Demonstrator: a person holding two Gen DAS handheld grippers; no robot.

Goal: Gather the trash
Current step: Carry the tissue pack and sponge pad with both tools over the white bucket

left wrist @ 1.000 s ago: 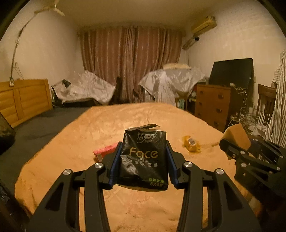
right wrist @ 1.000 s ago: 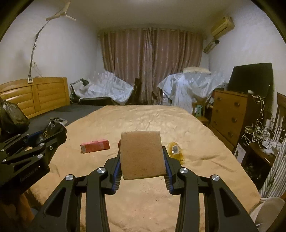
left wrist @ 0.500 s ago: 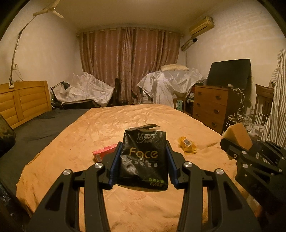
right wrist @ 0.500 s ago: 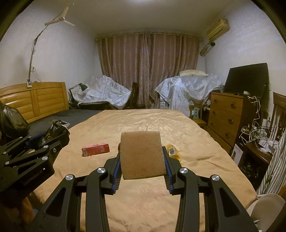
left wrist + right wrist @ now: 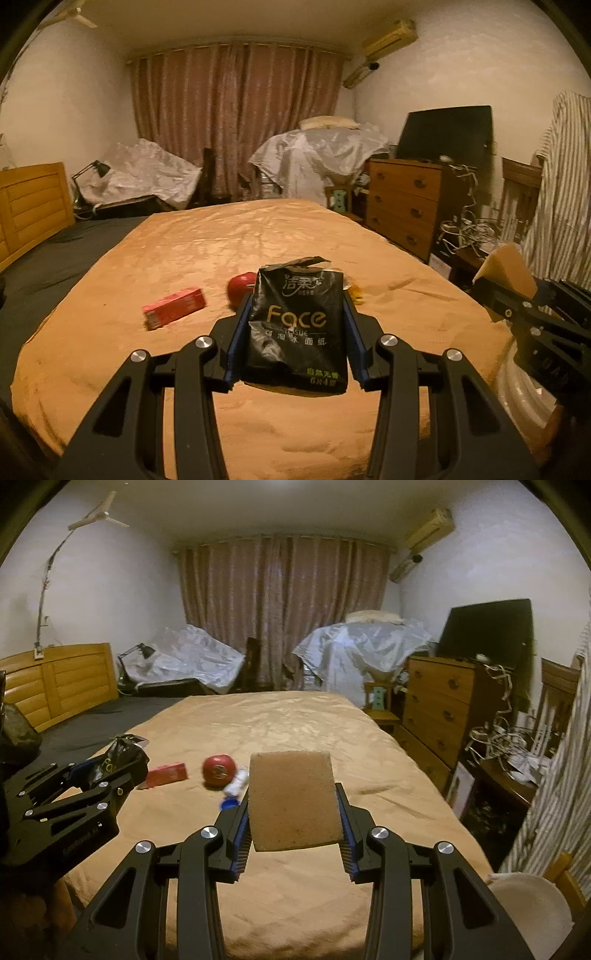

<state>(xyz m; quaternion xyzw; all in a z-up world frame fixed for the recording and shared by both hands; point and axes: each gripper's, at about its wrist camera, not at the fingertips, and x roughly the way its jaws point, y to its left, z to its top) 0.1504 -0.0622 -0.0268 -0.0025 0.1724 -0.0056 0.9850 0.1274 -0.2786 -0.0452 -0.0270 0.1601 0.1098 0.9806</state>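
Left wrist view: left gripper (image 5: 295,332) jaws clamped on the black tissue pack (image 5: 297,328), right gripper (image 5: 293,819) clamped on a brown sponge (image 5: 293,799) (both above the bed (image 5: 258,240)) — keep both squeezes firm, carry level to whatever bin — none clearly visible.

Black tissue pack (image 5: 298,325) between left gripper (image 5: 295,332) fingers (image 5: 236,339)
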